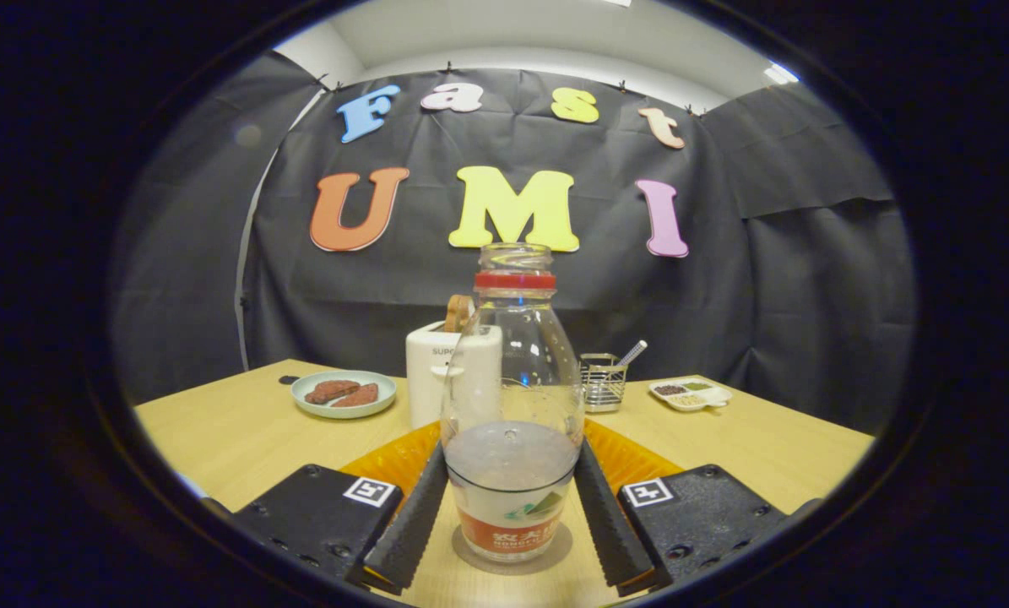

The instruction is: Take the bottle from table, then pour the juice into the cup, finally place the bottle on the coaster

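In the lower middle of the frame the bottle (pixel 511 397) stands upright on the wooden table (pixel 242 435), between the two fingers (pixel 411 523) of the gripper (pixel 511 519). The bottle is clear, with a red ring around its open neck, a label on its lower part, and some pale liquid in the bottom half. Under its base there is a round grey disc, which seems to be the coaster (pixel 514 559). The fingers are spread to about the width of the bottle and lie close along both sides of it; if they really press on the glass, I cannot tell. Just behind the bottle an orange mat (pixel 394 460) lies on the table, and it is seen on both sides of the bottle. Further back, a little left of centre, a white toaster (pixel 430 371) stands with a slice of bread (pixel 458 312) sticking out on top. To the left of it is a light green plate (pixel 344 394) with two dark red-brown pieces of food. Right of the bottle, further back, is a small wire basket (pixel 602 382) that holds a utensil, and more to the right a small white tray (pixel 691 393) with compartments.
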